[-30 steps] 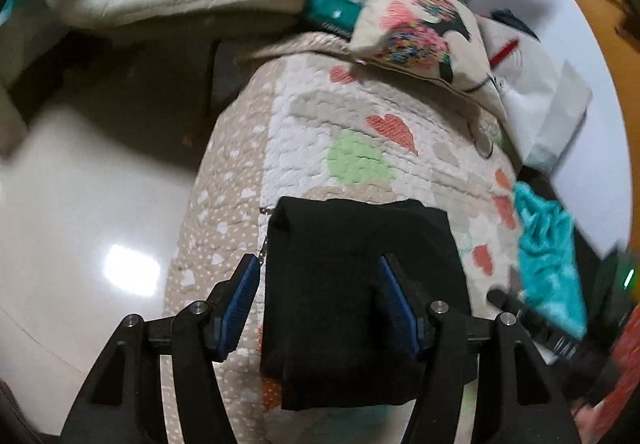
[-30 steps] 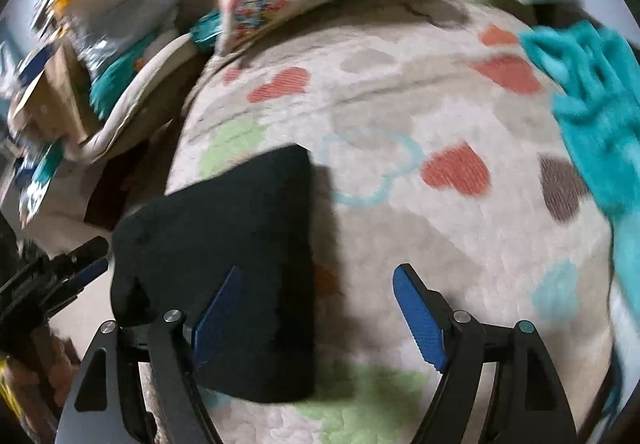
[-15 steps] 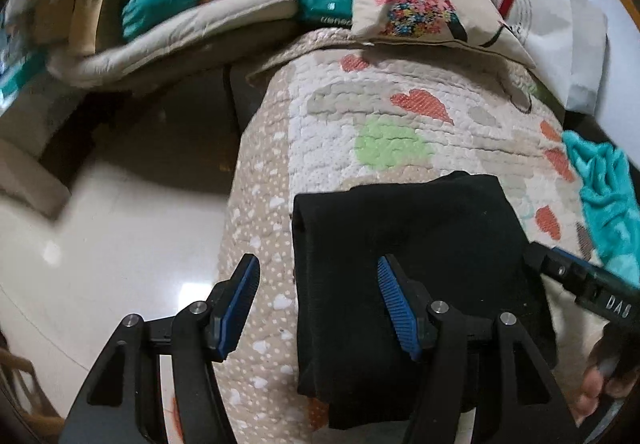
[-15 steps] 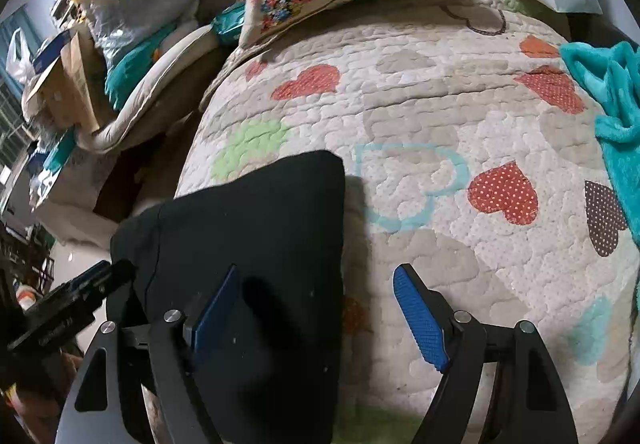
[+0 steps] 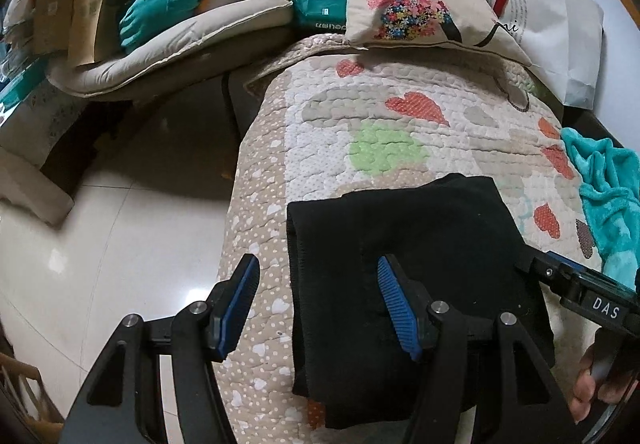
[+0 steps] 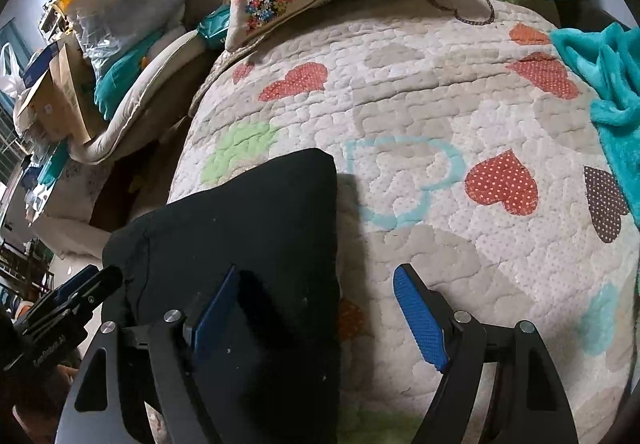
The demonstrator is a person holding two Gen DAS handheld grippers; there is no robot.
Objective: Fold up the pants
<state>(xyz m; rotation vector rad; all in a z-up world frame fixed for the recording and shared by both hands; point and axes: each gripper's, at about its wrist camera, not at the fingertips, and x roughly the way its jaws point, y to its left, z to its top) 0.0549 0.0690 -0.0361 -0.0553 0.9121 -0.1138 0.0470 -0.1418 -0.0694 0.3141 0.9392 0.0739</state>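
Black pants [image 5: 408,268] lie folded into a compact rectangle on a heart-patterned quilt [image 5: 384,124], near its left edge. They also show in the right wrist view [image 6: 256,244]. My left gripper [image 5: 316,304] is open and empty above the pants' left edge, one finger over the quilt, one over the fabric. My right gripper [image 6: 316,320] is open and empty above the pants' right edge. Each gripper appears at the side of the other's view.
A floral cushion [image 5: 404,4] and a white bag [image 5: 560,32] lie at the quilt's far end. A teal blanket [image 5: 608,196] lies at the right. A padded mat with bags and boxes [image 5: 160,24] is at the far left. Shiny floor [image 5: 100,236] lies left.
Both grippers have pulled back and risen from the folded pants, still open. The pants have stayed in place on the quilt.
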